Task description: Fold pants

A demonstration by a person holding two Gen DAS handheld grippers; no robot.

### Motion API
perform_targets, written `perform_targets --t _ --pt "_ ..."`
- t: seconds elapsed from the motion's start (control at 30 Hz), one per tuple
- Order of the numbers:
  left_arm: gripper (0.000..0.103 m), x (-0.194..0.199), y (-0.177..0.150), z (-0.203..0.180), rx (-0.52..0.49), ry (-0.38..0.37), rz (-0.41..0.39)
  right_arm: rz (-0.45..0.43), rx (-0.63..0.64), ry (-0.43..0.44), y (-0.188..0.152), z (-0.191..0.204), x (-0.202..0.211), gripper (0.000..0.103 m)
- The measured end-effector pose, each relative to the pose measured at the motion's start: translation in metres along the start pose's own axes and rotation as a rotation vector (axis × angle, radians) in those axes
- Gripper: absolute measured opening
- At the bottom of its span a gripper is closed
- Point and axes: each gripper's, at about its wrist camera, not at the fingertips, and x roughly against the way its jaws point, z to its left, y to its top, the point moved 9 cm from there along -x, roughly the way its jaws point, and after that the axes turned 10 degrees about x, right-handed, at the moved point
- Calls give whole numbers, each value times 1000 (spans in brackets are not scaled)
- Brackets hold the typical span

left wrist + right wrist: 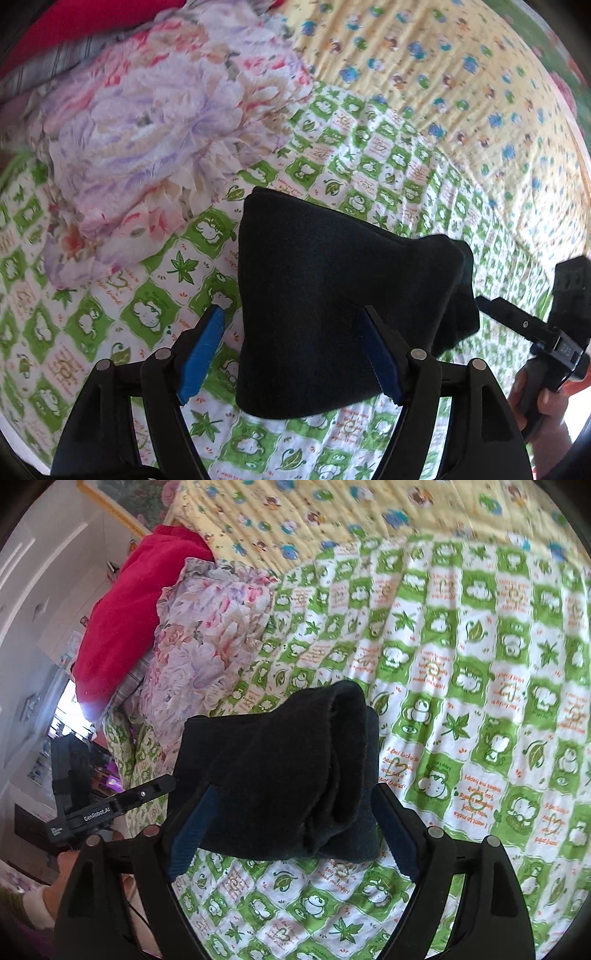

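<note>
Folded dark pants (pixel 332 302) are seen lying on the green-and-white quilt (pixel 147 317) of a bed, between two sets of spread jaws.

The left gripper (pixel 293 314) is held with its jaws wide apart, one blue pad beside the bundle's edge and the other over the cloth; nothing is pinched. The right gripper (pixel 291 794) is likewise spread, the layered fold lying between its jaws without being pressed. A floral pillow (pixel 207 646) is seen beyond the jaws.

The folded black fleece pants (pixel 332 314) hid the green-and-white checked quilt (pixel 155 325) beneath, the picture's edge cut off the red blanket (pixel 125 627), and the far yellow cartoon-print sheet (pixel 332 509) was blurred.
</note>
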Motion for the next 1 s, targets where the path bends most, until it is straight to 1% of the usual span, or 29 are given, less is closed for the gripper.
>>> perform_targets --t 0.1,0.2,0.33,0.4,0.53,0.63,0.67,0.83,1.0 --pt "76 8 -5 -5 -41 17 -24 -5 62 -27 -4 10 5 86" --pt "79 17 -9 -9 -69 29 -49 -22 113 -50 -8 20 10 86" --pt "80 25 -18 -13 -100 49 -66 -43 170 -90 -13 29 15 87" --pt "80 27 -23 -13 -116 69 -76 -59 206 -112 -15 34 18 88" --pt "81 31 -32 -14 -133 72 -93 -94 292 -171 -21 43 24 93" --pt "81 35 -37 -13 -140 74 -110 -112 335 -197 -28 47 28 95" --pt "81 37 -39 -13 -142 74 -119 -116 341 -202 -30 47 28 97" --pt "81 44 -46 -14 -173 99 -168 -123 325 -198 -40 46 25 99" --pt "81 46 -55 -14 -200 103 -173 -142 307 -199 -47 45 25 99"
